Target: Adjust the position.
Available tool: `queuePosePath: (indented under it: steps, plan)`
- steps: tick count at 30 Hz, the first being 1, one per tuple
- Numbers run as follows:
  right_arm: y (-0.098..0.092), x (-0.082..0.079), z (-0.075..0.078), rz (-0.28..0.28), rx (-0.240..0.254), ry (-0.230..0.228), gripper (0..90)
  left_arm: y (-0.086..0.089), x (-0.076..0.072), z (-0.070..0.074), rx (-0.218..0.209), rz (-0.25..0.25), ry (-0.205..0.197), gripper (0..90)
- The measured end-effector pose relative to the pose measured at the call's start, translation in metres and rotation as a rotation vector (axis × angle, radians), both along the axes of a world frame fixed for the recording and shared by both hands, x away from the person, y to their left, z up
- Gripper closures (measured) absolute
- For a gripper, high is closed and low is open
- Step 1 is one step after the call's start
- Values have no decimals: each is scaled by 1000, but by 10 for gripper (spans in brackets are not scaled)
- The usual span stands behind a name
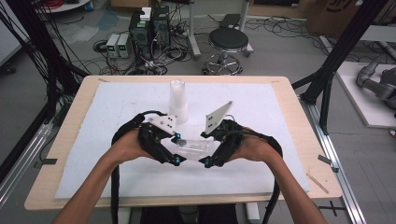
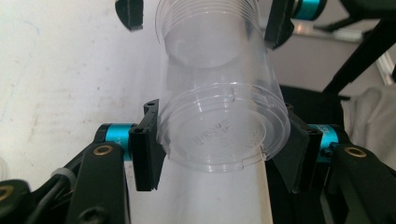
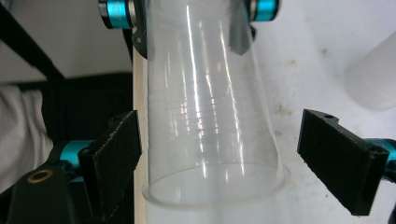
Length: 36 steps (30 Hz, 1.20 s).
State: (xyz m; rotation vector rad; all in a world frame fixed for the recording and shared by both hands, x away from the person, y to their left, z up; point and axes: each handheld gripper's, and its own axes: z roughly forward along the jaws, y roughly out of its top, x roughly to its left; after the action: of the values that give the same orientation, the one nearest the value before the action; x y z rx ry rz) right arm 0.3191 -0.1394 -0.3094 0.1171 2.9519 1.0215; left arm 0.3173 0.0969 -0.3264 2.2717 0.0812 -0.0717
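A clear plastic cup (image 1: 196, 147) lies level in the air between the two grippers, just above the white foam board (image 1: 261, 172). My left gripper (image 1: 176, 148) is shut on its base end. In the left gripper view the black pads (image 2: 145, 149) press both sides of the cup (image 2: 219, 93) near its bottom. My right gripper (image 1: 205, 149) stands open around the rim end. In the right gripper view its pads (image 3: 341, 163) sit a little apart from the cup (image 3: 210, 116) on either side. Whether a second cup is nested inside, I cannot tell.
A stack of frosted cups (image 1: 178, 100) stands upside down on the board just behind the grippers. The board covers a wooden table (image 1: 299, 140). Beyond the table are a stool (image 1: 227, 42), computers (image 1: 149, 30) and loose cables on the floor.
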Motion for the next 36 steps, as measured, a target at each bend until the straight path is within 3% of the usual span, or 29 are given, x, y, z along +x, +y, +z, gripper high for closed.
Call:
queuePosePath:
  steps: [4, 7, 12, 13, 14, 16, 20, 26, 36]
  plan:
    - [-14, 0, 8, -24, 119, -16, 134, 11, -1, -5, -66, 31, -16, 418]
    - [-23, -2, 12, -40, 184, -31, 134, 20, 0, -10, -138, 53, -20, 417]
    - [-38, -4, 13, -60, 274, -39, 134, 32, -2, -18, -265, 63, -39, 417]
    - [-40, -4, 13, -66, 287, -40, 134, 32, -2, -18, -265, 63, -39, 417]
    - [-43, -4, 12, -69, 307, -38, 134, 36, -4, -21, -338, 69, -43, 417]
    - [-47, -5, 11, -78, 339, -37, 135, 39, -5, -24, -389, 76, -46, 417]
    - [-53, -6, 7, -86, 398, -32, 135, 42, -6, -30, -451, 86, -41, 417]
    - [-58, -7, -1, -107, 469, -23, 136, 43, -7, -36, -508, 87, -35, 417]
    - [-60, -8, -24, -114, 622, 18, 136, 38, -9, -37, -544, 82, -43, 417]
